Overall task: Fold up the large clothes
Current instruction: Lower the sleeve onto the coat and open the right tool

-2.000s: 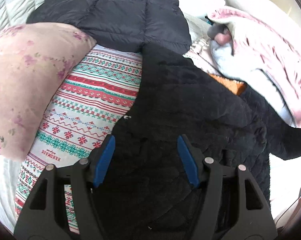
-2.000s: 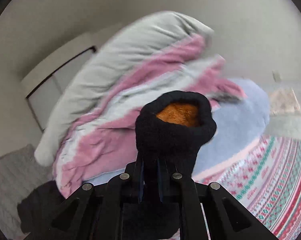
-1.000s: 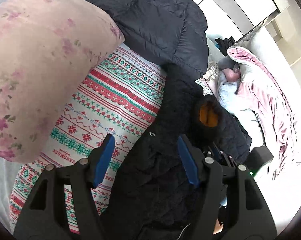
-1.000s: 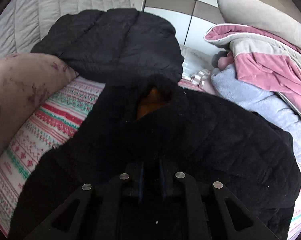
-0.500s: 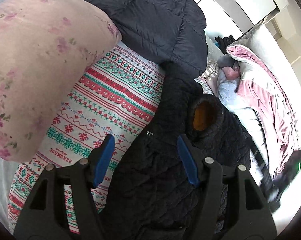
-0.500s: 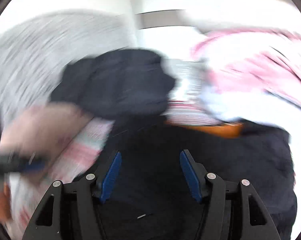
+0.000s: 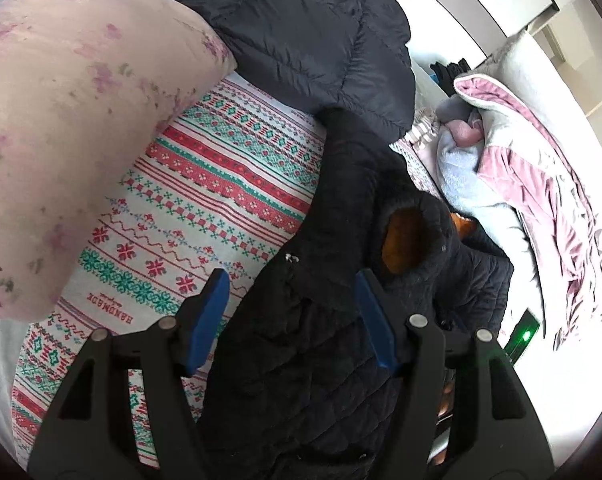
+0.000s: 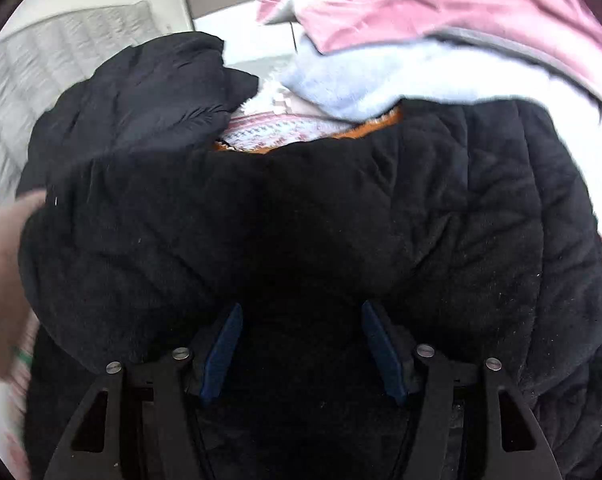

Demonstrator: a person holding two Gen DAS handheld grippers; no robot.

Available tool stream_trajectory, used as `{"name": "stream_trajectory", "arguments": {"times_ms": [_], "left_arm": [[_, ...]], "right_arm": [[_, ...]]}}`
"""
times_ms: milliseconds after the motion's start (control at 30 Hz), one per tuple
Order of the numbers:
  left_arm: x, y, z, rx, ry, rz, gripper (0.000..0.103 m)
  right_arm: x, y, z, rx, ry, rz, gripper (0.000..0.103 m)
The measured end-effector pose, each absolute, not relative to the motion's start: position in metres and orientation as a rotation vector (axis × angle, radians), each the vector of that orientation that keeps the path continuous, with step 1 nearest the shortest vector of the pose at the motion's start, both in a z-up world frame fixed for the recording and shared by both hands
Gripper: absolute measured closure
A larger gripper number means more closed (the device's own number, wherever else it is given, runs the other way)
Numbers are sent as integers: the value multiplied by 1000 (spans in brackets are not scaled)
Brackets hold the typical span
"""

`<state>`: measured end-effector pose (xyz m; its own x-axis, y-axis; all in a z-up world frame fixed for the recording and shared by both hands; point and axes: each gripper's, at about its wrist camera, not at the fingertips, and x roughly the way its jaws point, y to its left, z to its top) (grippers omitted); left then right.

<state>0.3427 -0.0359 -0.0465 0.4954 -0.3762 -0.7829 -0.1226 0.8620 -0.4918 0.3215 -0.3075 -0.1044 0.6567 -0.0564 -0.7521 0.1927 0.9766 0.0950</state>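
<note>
A black quilted jacket (image 7: 321, 360) with orange lining lies on the patterned bedspread (image 7: 205, 200). One sleeve lies folded across its body, its orange-lined cuff (image 7: 405, 240) facing up. My left gripper (image 7: 293, 300) is open and hovers over the jacket's left part. In the right wrist view the jacket (image 8: 301, 220) fills the frame, with an orange collar edge (image 8: 365, 130) at its far side. My right gripper (image 8: 301, 344) is open and empty, close above the jacket.
A dark puffer coat (image 7: 309, 36) lies at the head of the bed beside a pink floral pillow (image 7: 69, 120). A pile of pink, grey and light blue blankets (image 7: 521, 168) lies to the right. A wardrobe stands behind.
My right gripper laid the sleeve across the jacket, opened and let go of it, then dropped close over the jacket. My left gripper stayed open and hardly moved.
</note>
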Motion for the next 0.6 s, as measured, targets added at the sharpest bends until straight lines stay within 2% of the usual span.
{"name": "stream_trajectory", "arguments": {"times_ms": [67,167,367,500,600], "left_arm": [[343,-37,-46,-533,1053,-166,37],[344,-37,-45,-534,1046,-164,37],[345,-41,-47,-521,1058,-171,37],[345,-37,-45,-528,1051,-167,37],[346,-32,-45,-529,1048,-161,37]], "right_arm": [[319,-304,-93,162,843,-147,39],[307,-291,-65,223,728,-55,39],[340,-227,-55,93,733,38,39],[368,-203,-76,97,758,39,39],[384,-192,-126,108,855,-1,39]]}}
